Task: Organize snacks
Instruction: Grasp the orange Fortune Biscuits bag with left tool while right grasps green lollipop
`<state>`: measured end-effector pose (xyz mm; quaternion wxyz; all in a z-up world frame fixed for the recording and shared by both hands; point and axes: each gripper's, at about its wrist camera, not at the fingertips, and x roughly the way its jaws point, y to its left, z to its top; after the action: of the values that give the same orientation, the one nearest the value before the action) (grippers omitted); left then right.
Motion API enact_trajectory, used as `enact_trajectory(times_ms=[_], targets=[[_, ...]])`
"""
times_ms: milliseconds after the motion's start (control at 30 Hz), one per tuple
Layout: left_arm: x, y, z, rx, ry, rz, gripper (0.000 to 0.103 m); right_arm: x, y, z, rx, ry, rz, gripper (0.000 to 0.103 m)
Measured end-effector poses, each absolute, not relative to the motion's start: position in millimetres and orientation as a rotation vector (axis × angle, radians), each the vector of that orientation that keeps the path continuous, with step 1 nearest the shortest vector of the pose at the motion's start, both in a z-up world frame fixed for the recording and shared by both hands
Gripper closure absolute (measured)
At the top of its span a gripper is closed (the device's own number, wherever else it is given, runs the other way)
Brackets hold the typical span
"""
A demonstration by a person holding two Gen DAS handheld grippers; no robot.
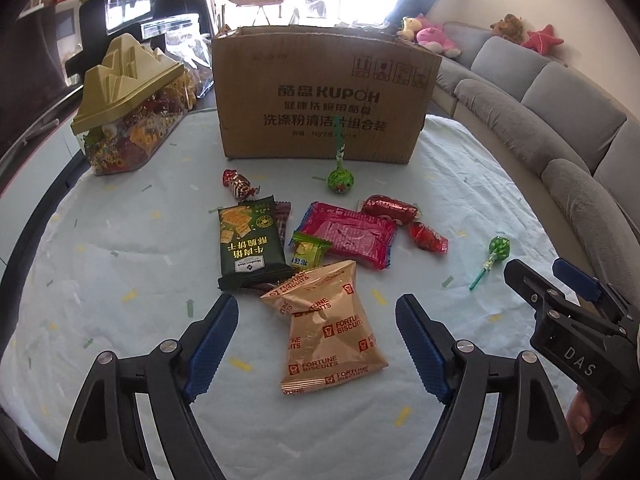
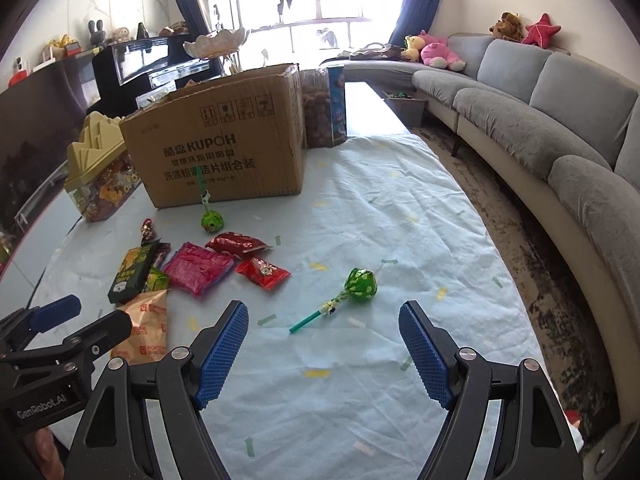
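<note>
Snacks lie scattered on a pale tablecloth [image 1: 100, 272] before a cardboard box [image 1: 324, 92]. My left gripper [image 1: 316, 344] stands open with its blue pads on either side of two gold Fortune Biscuits packs [image 1: 328, 328], not touching them. Behind them lie a dark green cracker pack [image 1: 250, 248], a small green candy [image 1: 308, 250], a pink pack [image 1: 348, 236], red candies [image 1: 390, 210] and a green lollipop [image 1: 340, 178] by the box. My right gripper [image 2: 322, 350] is open and empty, just short of a second green lollipop [image 2: 360, 286].
A clear jar of sweets with a gold peaked lid [image 1: 128, 80] stands left of the box. A tall snack carton [image 2: 324, 108] sits behind the box's right side. A grey curved sofa [image 2: 540, 120] runs along the right. The cloth [image 2: 400, 208] lies bare right of the box.
</note>
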<state>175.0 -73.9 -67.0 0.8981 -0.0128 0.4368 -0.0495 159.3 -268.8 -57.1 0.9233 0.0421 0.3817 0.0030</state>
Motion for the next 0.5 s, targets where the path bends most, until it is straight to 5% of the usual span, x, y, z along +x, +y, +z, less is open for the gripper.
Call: enact_trajectory(times_ms=[267, 500], targets=[[186.5, -83.5, -87.0, -0.004, 0.942, -0.101, 0.027, 178.3, -282.9, -77.7, 0.117, 0.823, -0.052, 0.025], [194.3, -86.3, -91.1, -0.026, 0.954, -0.108, 0.042, 193.2, -289.2, -87.1, 0.128, 0.839, -0.067, 0.030]])
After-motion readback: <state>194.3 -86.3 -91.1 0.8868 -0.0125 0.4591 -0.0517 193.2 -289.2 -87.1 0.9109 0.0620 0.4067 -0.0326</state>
